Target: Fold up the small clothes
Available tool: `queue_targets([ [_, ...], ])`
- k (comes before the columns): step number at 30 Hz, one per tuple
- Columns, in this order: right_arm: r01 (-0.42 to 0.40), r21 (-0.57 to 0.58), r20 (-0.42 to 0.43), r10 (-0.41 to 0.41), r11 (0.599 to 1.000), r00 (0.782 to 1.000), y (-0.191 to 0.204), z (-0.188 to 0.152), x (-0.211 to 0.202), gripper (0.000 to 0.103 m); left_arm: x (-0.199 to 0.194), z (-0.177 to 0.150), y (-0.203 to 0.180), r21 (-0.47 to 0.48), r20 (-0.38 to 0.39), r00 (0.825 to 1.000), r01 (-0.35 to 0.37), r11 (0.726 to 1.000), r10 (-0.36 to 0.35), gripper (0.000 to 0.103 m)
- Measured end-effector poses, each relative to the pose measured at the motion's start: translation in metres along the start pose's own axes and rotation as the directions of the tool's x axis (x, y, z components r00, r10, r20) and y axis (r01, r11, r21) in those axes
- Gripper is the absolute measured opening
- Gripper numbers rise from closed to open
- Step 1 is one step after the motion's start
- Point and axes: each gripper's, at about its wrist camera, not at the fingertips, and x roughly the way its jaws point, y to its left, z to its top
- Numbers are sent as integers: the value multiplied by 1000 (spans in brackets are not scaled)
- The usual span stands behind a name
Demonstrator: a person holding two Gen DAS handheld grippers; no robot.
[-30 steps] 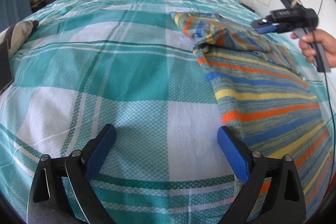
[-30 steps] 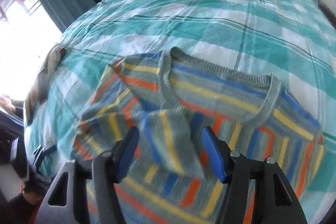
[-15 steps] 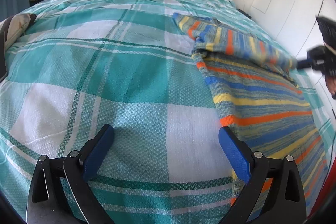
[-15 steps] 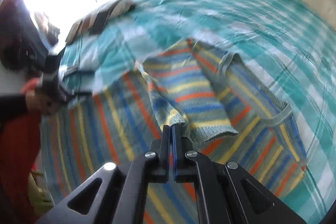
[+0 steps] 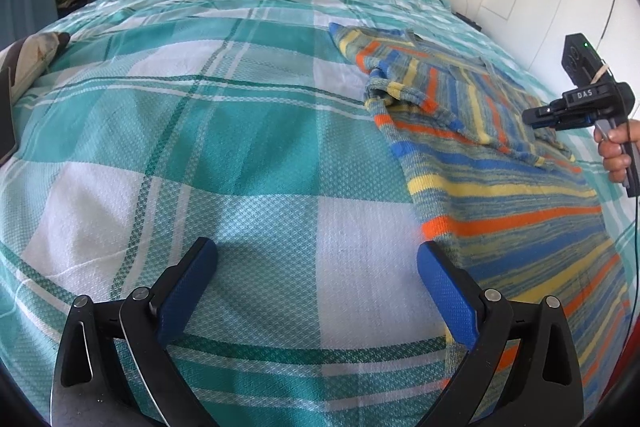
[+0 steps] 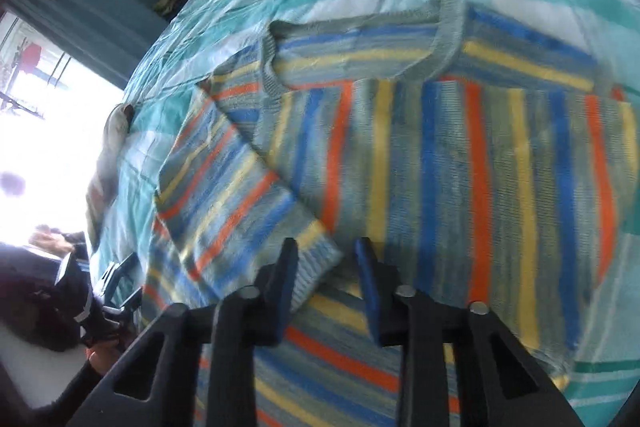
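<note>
- The striped sweater (image 6: 460,167) lies flat on the bed (image 5: 200,147), toward the right side of its checked cover, neckline facing the headboard.
- 1 sleeve (image 6: 224,195) is already laid across the chest, its cuff ending right at the right claw (image 6: 326,259).
- The right claw's jaws have just been opening: they stand a little apart, with the cuff edge lying between them but no longer pinched. It holds nothing.
- The left claw (image 5: 316,279) hovers wide open and empty over bare bed cover, just beside the sweater's hem edge.
- The step in hand looks like letting go of the folded sleeve.
- To do it well, the right claw should lift straight off, so that the pads do not drag the cuff back out of place.
- The sleeve looks slightly bunched near the shoulder fold; smoothing it flat would keep the later folds tidy.
- The knit is soft and likely to slide, so each next fold calls for slow, low moves.
- The left claw is well placed to take the hem once the sleeve is settled.
</note>
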Motion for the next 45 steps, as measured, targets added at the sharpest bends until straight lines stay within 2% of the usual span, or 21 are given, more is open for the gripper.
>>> queue_targets([
  [1,8,-16,-21,-8,1000,1000,5,1,2,4,0,0,0,-2,1,1000,4,1000,-4,100],
  [3,110,-86,23,-109,990,994,23,7,-4,3,0,0,1,-5,2,1000,10,1000,-10,101],
  [6,172,-197,236,-124,965,964,54,23,-40,3,0,0,0,-5,2,1000,10,1000,-10,101],
  [8,213,-228,300,-139,950,944,62,33,-48,3,1,0,-1,-1,0,1000,4,1000,-4,101],
  [10,218,-204,234,-169,954,957,51,41,-29,5,1,0,-1,3,-1,1000,0,1000,0,101],
  [13,285,-122,157,-264,951,951,30,38,-8,31,1,-1,-1,4,0,1000,-1,1000,1,101],
  [15,222,-39,198,-210,974,957,17,25,-24,31,1,0,-1,4,0,1000,0,1000,0,101],
  [17,65,67,182,-77,996,980,6,11,-32,31,1,0,-1,2,1,1000,-2,1000,2,101],
  [21,-140,227,139,111,964,984,3,-8,-16,31,-3,7,-3,-3,-21,1000,-22,1000,22,100],
  [24,-112,287,110,83,951,990,7,-7,9,28,-10,45,-1,-56,-7,999,39,998,-40,100],
  [25,-77,293,108,47,953,993,7,-6,14,9,-10,67,-1,-69,13,999,54,996,-53,100],
  [26,-49,300,111,16,953,994,7,-7,15,4,-5,91,-1,-72,17,998,64,995,-63,100],
  [30,-5,231,183,-39,973,982,26,-13,-5,4,65,173,5,-161,-135,971,173,972,-195,99],
  [33,49,147,195,-78,988,978,41,-17,-15,4,118,201,6,-201,-241,946,170,965,-217,97],
  [35,85,102,200,-104,991,974,47,-14,-14,4,142,208,5,-217,-282,937,148,965,-207,73],
  [36,101,81,205,-115,992,972,50,-14,-13,4,148,209,2,-220,-284,936,150,964,-210,33],
  [37,111,66,209,-123,992,970,51,-15,-12,4,153,209,-1,-215,-284,935,152,965,-211,5],
  [40,142,35,246,-146,989,958,56,-20,-14,4,131,216,-8,-130,-140,985,86,988,-104,3],
  [42,180,11,332,-173,984,927,62,-27,-27,4,121,215,-1,-169,-67,992,96,981,-108,2],
  [44,206,8,382,-193,978,904,65,-36,-32,4,136,209,-3,-151,-125,989,59,987,-78,3],
  [45,204,25,358,-199,979,912,62,-36,-24,4,146,205,-6,-126,-173,983,32,991,-54,5],
])
